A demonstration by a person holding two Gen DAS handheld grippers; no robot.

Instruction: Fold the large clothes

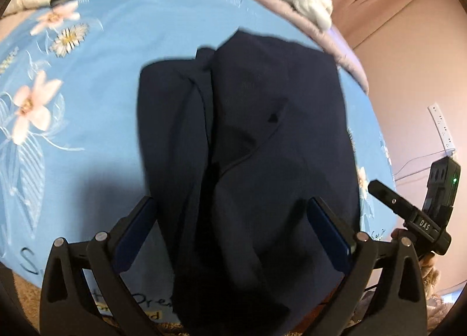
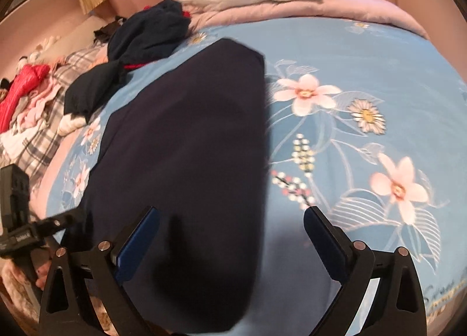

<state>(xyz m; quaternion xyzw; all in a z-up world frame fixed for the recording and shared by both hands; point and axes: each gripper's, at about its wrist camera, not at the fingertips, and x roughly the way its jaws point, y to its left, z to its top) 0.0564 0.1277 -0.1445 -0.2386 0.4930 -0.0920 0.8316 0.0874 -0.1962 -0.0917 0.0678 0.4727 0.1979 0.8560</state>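
Across the centre of both views lies the navy garment [image 1: 248, 137], soft, matte and narrowed to a long strip on the blue floral bedsheet [image 1: 96, 119]; a loose flap along its left side in the left wrist view could slide open if only one layer gets pinched. The left gripper [image 1: 233, 204] and right gripper [image 2: 232, 214] both stand wide open with nothing held, low in frame over its near end. The right gripper's right finger [image 2: 324, 236] overhangs smooth sheet and may snag it.
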